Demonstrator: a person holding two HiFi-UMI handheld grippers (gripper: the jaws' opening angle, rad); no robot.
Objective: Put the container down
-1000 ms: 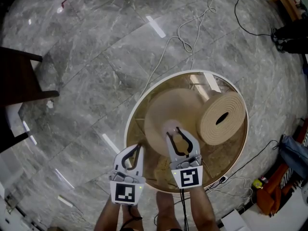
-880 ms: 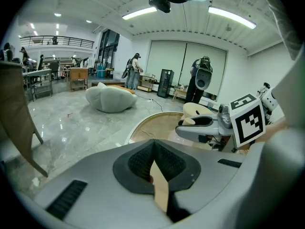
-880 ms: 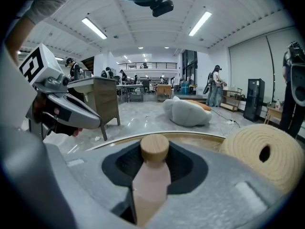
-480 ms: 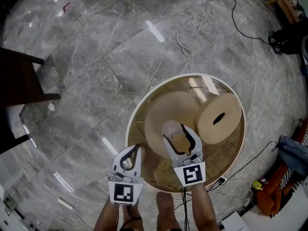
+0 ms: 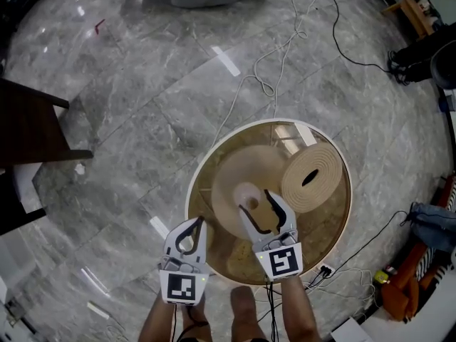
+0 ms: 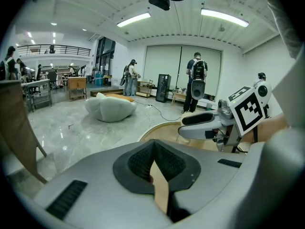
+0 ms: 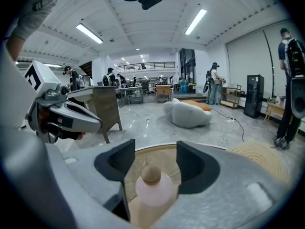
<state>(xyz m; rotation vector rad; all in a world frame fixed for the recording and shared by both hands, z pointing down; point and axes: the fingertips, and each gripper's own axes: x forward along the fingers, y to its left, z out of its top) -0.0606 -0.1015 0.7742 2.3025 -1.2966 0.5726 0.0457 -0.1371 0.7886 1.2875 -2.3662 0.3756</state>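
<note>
Marble floor point(image 5: 142, 84) | round table point(image 5: 320, 234): 1 | container point(image 5: 247, 197): 1 | woven coil point(image 5: 325, 162): 1

One pink container point(image 5: 246, 196), one straw hat point(image 5: 239, 166), one woven coil point(image 5: 315, 179), one round table point(image 5: 322, 228).

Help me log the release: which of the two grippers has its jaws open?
The right gripper: its jaws have just been opening and stand apart, the pink container between them, not pinched. The left gripper has its jaws together.
</note>
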